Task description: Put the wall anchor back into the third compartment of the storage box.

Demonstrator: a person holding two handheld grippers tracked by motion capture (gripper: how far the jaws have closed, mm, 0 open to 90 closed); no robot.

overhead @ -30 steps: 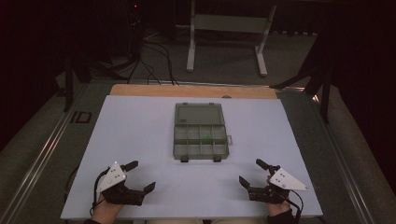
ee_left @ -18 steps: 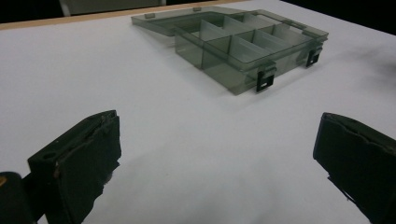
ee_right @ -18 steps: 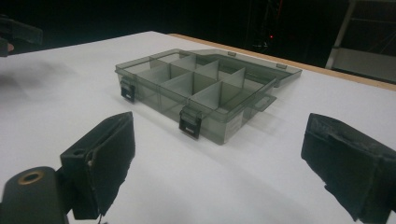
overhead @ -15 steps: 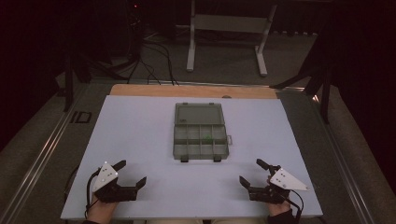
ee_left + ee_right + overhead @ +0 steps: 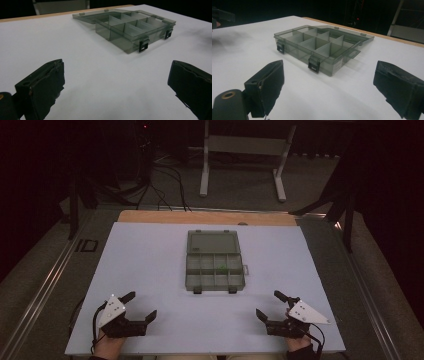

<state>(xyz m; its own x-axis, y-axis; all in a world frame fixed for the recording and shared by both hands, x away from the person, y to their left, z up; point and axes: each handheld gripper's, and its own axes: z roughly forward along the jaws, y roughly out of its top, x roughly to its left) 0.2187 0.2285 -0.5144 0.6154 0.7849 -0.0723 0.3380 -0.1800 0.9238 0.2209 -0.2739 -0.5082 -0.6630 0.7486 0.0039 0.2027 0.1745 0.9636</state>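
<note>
A dark room surrounds a white table [image 5: 150, 270]. At its centre sits a smoky plastic compartment box [image 5: 214, 269], lid laid open toward twelve o'clock, latches facing six. The left gripper [image 5: 137, 307], jaws wide and empty, has the box at about one o'clock; the right gripper [image 5: 270, 306], equally wide and empty, has it at eleven. Both are well apart from it, neither clearly nearer.

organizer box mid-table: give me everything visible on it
The organizer box looks like smoky translucent grey plastic and lies open and flat on the white tabletop. Its lid is folded back toward the far edge. Dividers split the tray into two rows of compartments, and two dark latches hang on its near wall. One compartment holds a small green speck. Neither gripper touches it.
</note>
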